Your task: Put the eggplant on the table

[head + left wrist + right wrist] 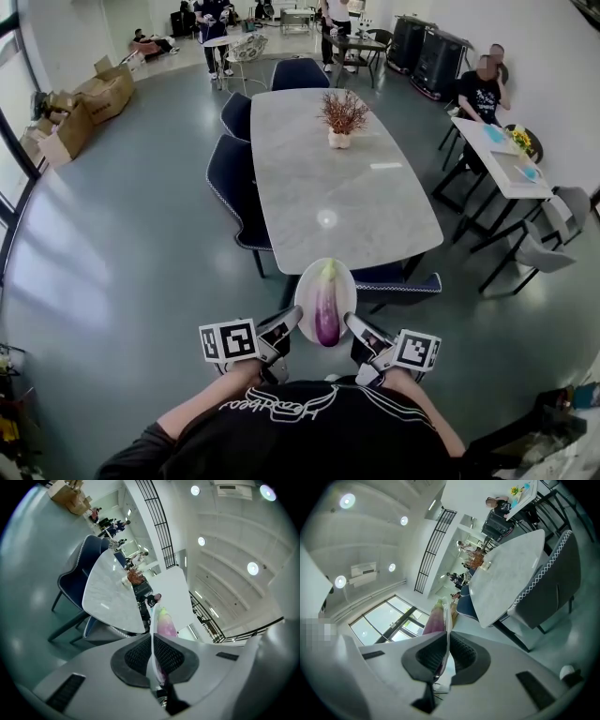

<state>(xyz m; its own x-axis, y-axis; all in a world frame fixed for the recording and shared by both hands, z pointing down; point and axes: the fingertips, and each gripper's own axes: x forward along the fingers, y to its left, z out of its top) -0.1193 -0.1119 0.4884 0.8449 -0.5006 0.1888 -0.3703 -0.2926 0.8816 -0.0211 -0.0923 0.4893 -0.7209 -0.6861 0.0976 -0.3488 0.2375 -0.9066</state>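
**Two grips, one level landing**

The left hand-held gripper [289,323] and the right hand-held gripper [354,326] each pinch an opposite rim of the white plate [306,281]. The eggplant [326,307] lies on it, just short of the counter [328,197]. Hold both sides level, clear the near chair [403,279], and land the plate flat before unclamping.

The pale marble tabletop [347,197] stands on the grey floor [141,244]; a white pot of reddish dried twigs [341,120] sits toward its far end.
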